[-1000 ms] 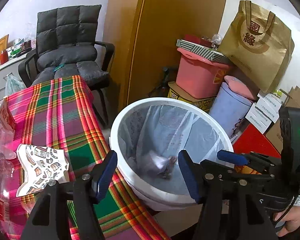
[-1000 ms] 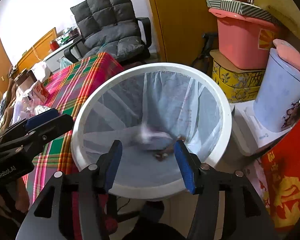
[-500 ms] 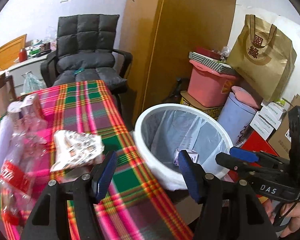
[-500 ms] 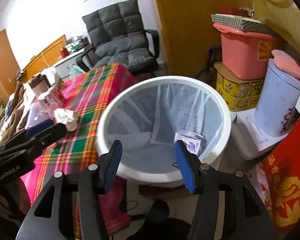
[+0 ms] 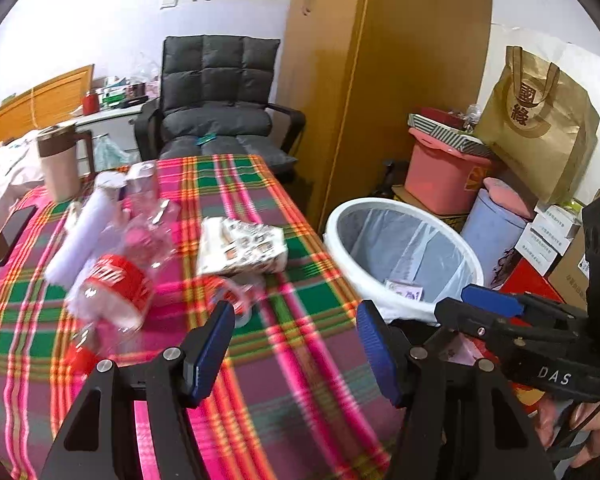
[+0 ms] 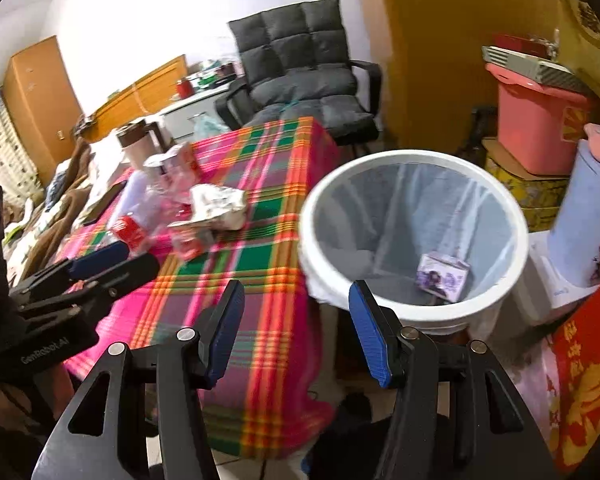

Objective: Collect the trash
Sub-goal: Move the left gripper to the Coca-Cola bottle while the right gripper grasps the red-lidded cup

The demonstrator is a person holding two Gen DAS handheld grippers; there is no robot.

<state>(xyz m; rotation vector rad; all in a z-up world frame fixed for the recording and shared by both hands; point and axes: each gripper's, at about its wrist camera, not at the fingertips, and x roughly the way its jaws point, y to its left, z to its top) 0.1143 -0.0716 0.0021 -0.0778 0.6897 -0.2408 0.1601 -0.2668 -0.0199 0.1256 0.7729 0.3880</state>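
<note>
left wrist view: your left gripper [image 5: 296, 344] is open and empty over the plaid tablecloth [image 5: 300, 380]; crumpled wrapper [image 5: 242, 246] at 11 o'clock, white bin [image 5: 404, 256] at 2 o'clock. your right gripper [image 6: 296, 330] is open, empty.

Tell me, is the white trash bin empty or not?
Not empty. One small purple box lies on the liner at the bottom of the white trash bin.

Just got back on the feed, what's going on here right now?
A person holds a gripper in each hand, clearing trash off the plaid table. The left gripper and right gripper are both open and empty. One small purple box already lies in the white bin beside the table. A crumpled wrapper and plastic bottles remain on the cloth.
</note>
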